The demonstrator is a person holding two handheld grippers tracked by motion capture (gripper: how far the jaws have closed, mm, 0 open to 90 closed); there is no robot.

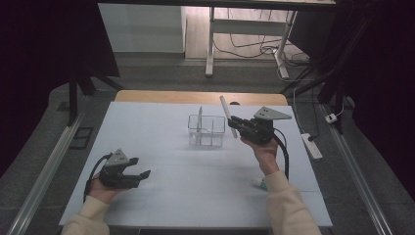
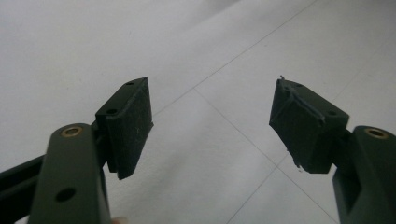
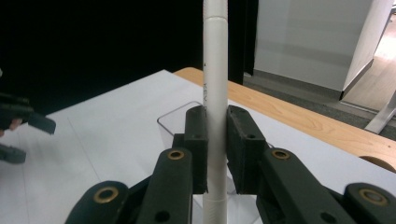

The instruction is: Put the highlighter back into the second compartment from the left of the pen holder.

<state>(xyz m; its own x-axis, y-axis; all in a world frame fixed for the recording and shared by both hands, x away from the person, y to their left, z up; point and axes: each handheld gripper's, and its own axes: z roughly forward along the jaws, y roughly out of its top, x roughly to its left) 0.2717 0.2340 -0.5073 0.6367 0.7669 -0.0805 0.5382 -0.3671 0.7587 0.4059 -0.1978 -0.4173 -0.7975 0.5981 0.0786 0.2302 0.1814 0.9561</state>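
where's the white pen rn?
High view: the white pen is clamped in the right tool, held tilted just right of the clear organizer at mid-table.

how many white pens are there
2, maybe: one white pen is clamped in the right tongs beside the clear organizer; another seems to stand inside it. A small item by the right sleeve is unclear.

Both forearms wear cream sleeves with ribbed cuffs. The left gripper [image 1: 138, 175] and right gripper [image 1: 233, 122] are dark green-black, each topped by a grey three-cornered plate and trailing a black cable. Brass-ringed pivots and small screw holes mark the jaw arms; the pads [image 2: 127, 122] are matte black, slightly frayed.
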